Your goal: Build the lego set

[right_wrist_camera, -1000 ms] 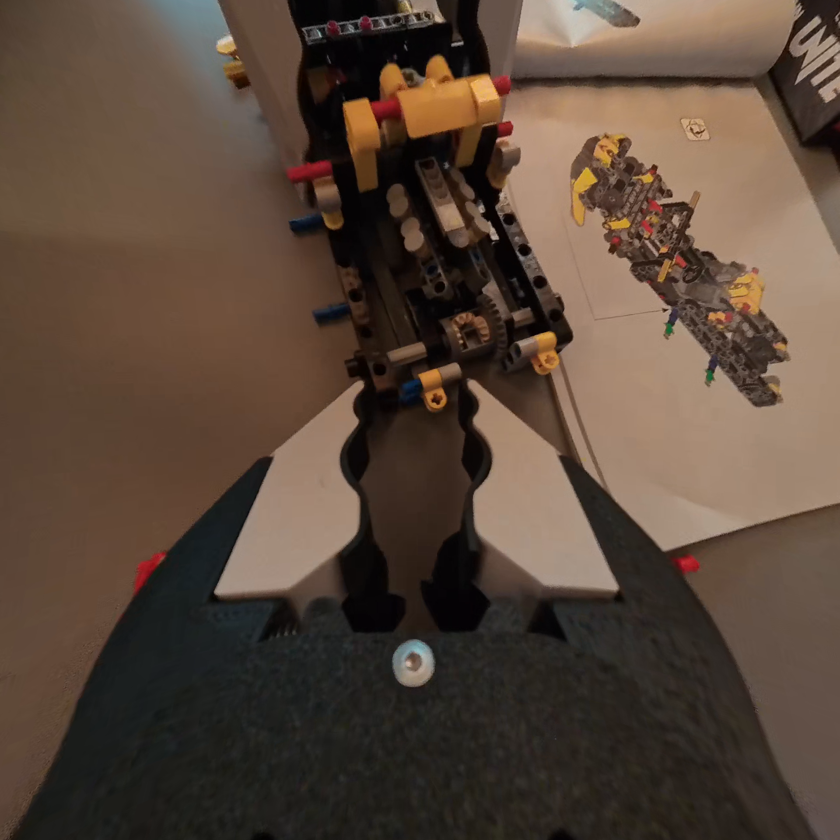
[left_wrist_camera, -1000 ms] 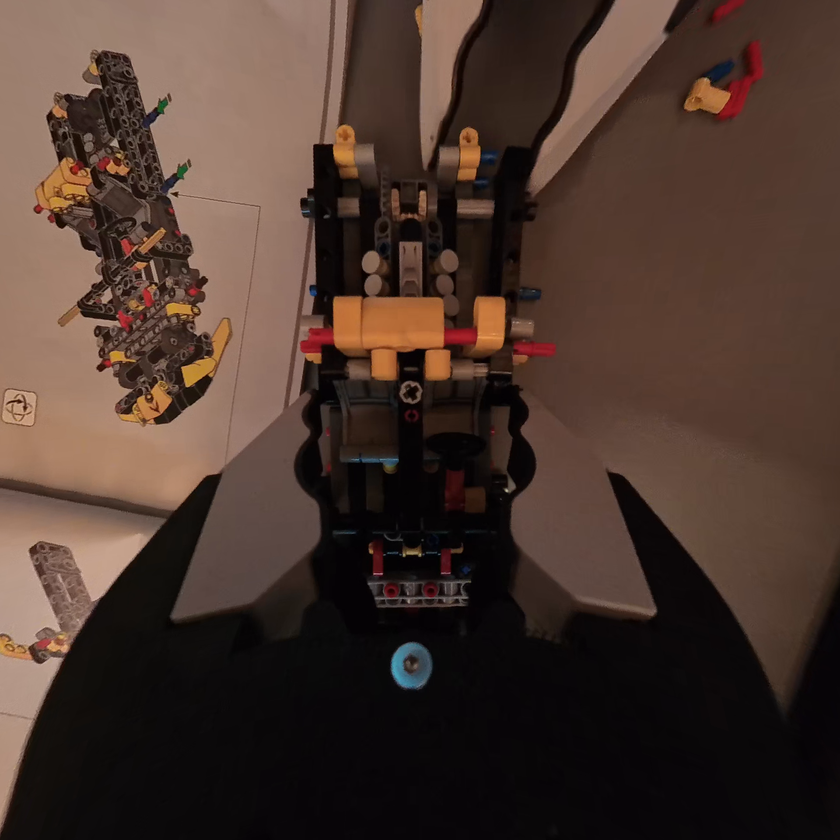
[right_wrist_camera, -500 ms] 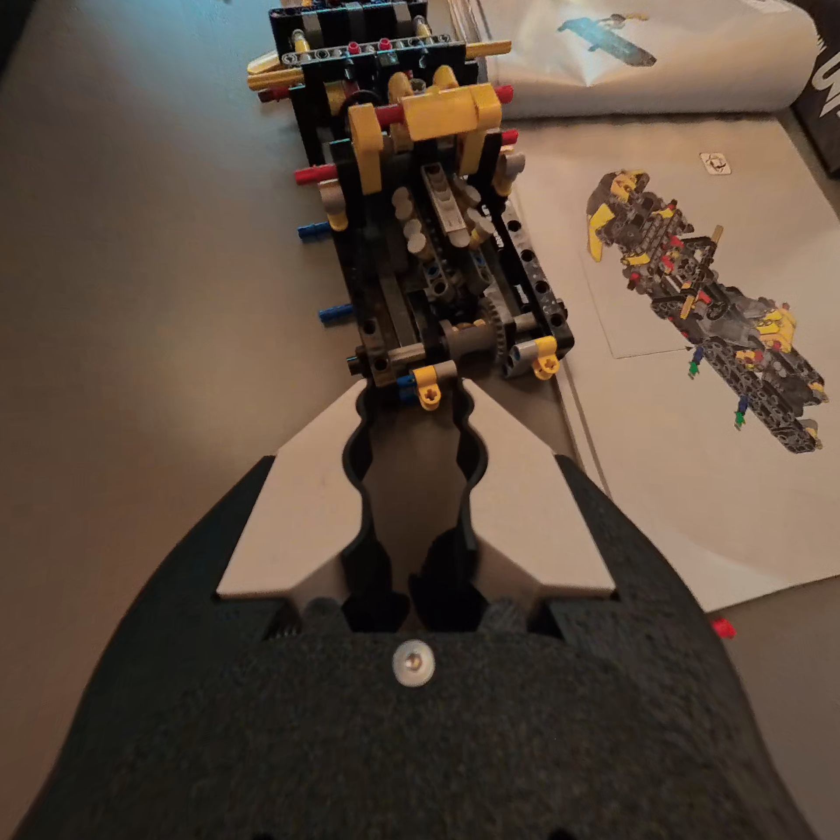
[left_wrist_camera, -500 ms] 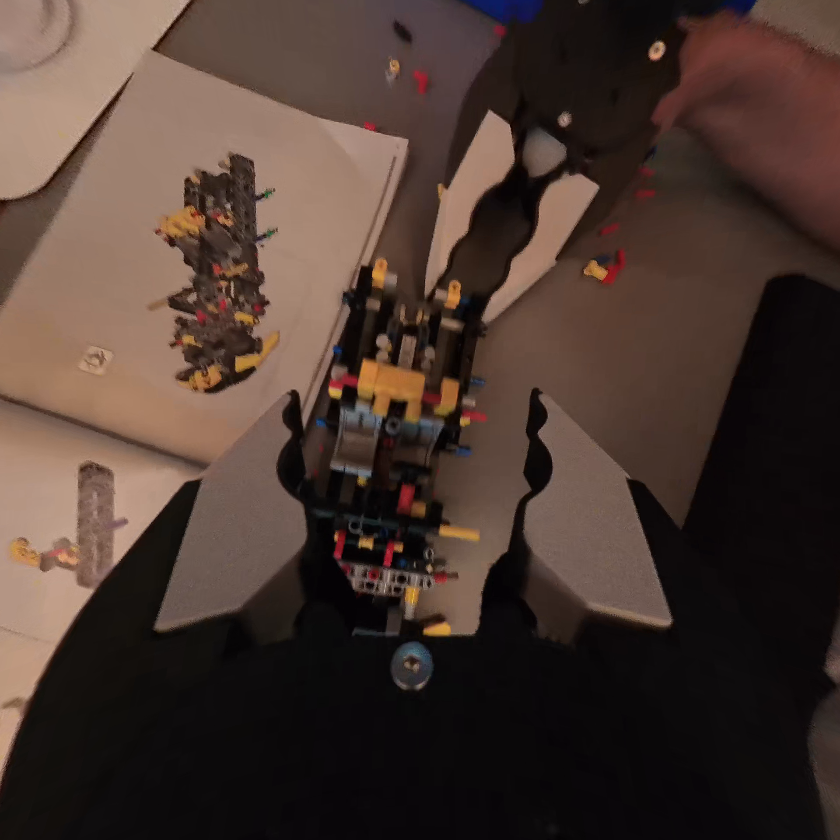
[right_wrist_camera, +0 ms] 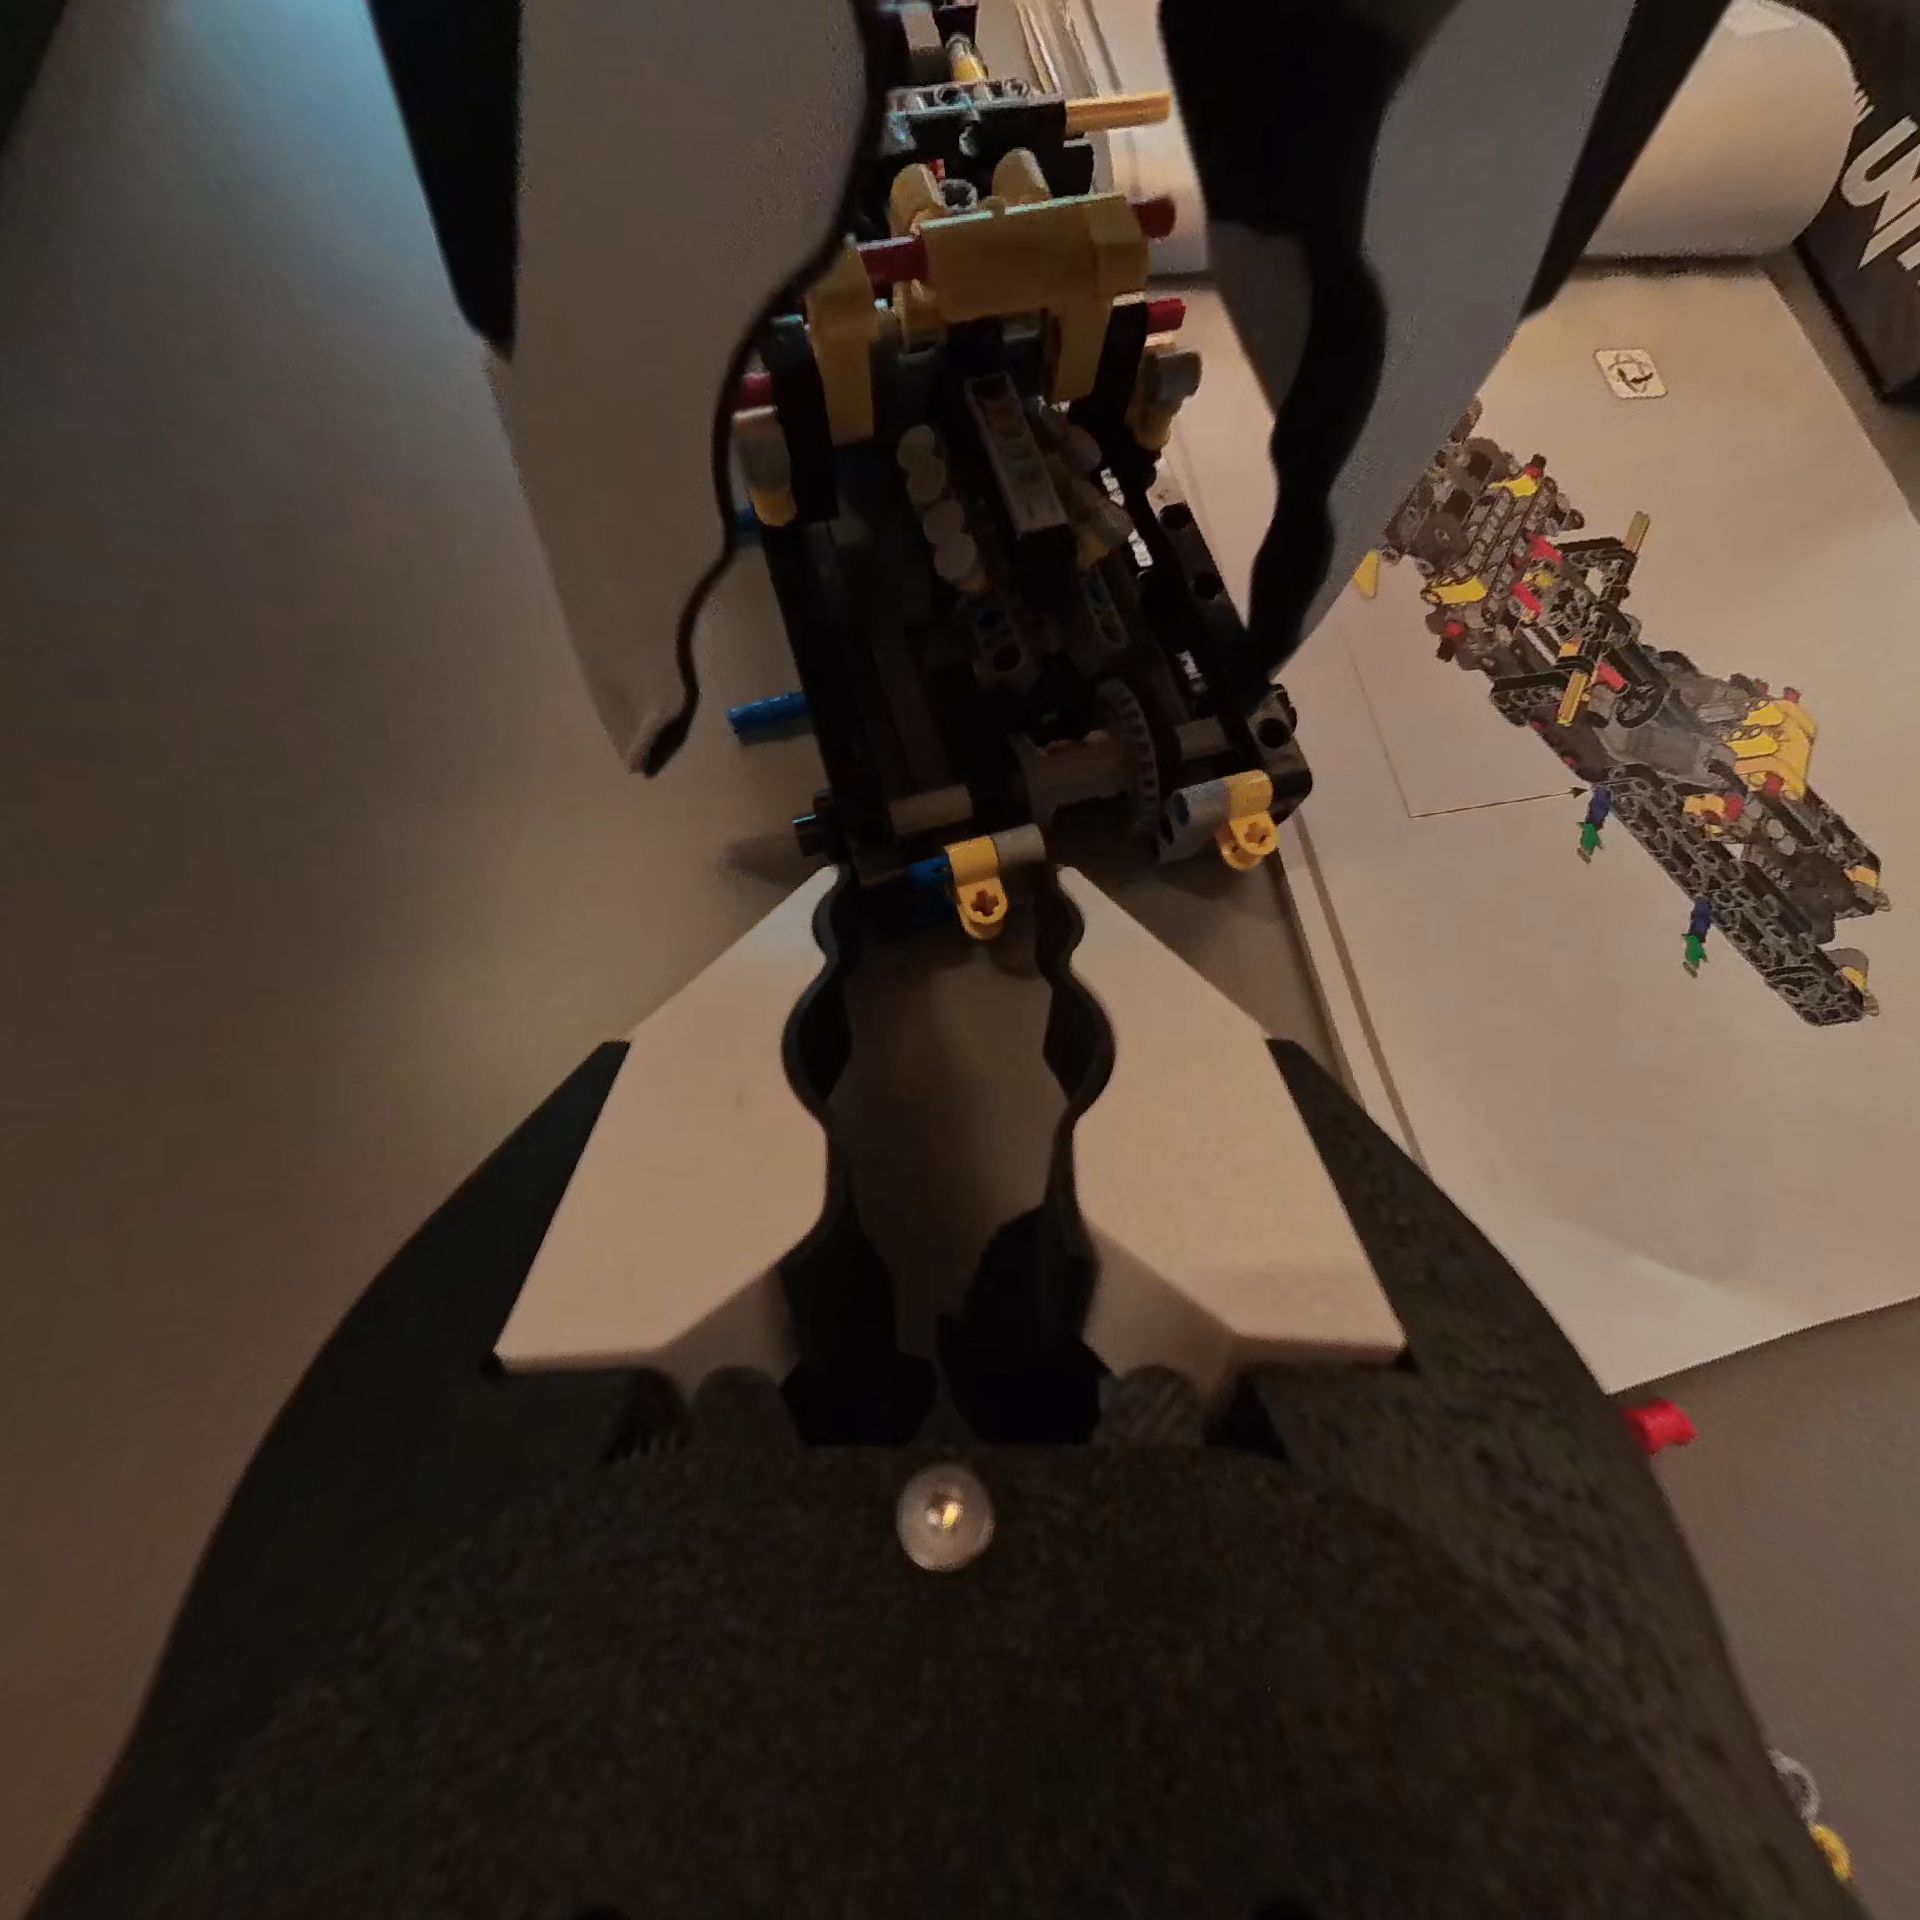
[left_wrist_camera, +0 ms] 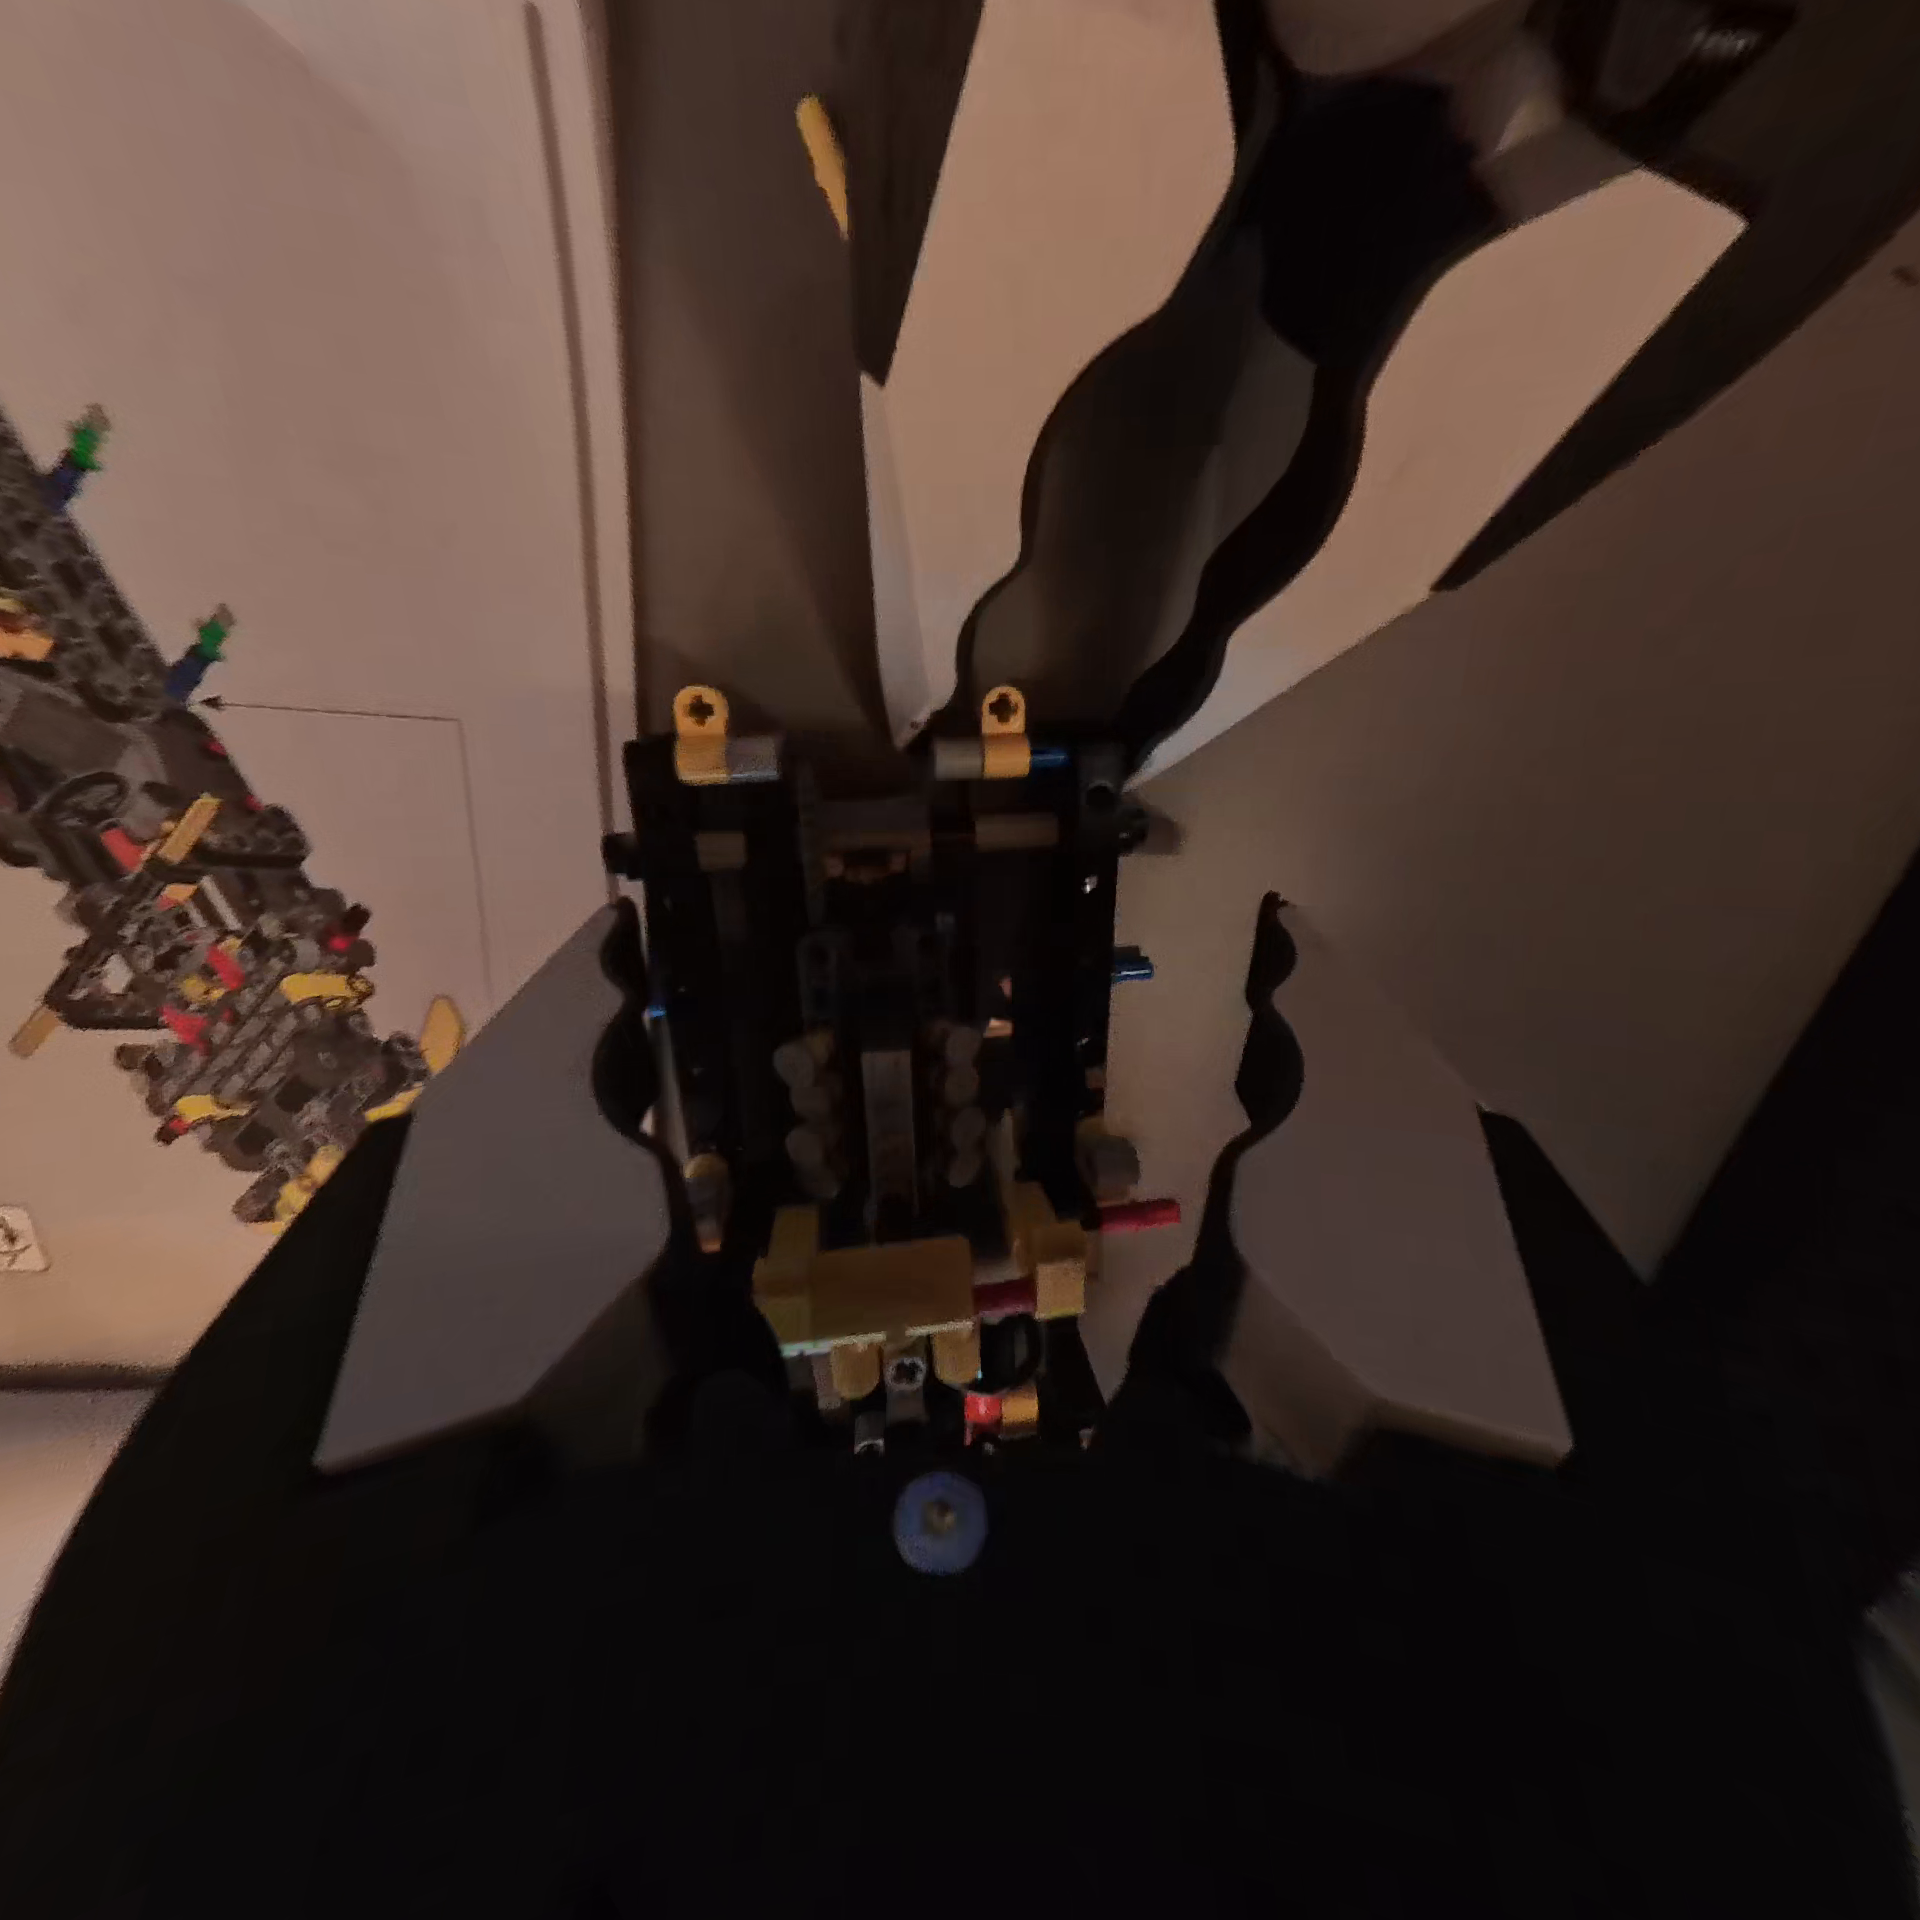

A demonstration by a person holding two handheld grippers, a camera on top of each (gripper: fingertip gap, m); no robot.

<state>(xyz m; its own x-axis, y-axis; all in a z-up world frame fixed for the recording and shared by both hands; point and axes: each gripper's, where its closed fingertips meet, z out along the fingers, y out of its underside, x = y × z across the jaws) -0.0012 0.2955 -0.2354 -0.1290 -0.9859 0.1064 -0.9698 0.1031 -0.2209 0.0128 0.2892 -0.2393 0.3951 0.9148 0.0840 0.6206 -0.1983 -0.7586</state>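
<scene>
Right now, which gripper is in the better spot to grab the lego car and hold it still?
Left, probably. The left gripper already has its open jaws on both sides of the lego model, so it only needs to close. The right gripper sits at the model's end, jaws nearly together, beside a yellow connector.

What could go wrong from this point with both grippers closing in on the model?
1. The left gripper straddles the model with jaws open; closing could bend the red axle and blue pins jutting from its side.
2. The right gripper, open, has its tips at the yellow connector; a push could slide the unclamped model across the table.
</scene>
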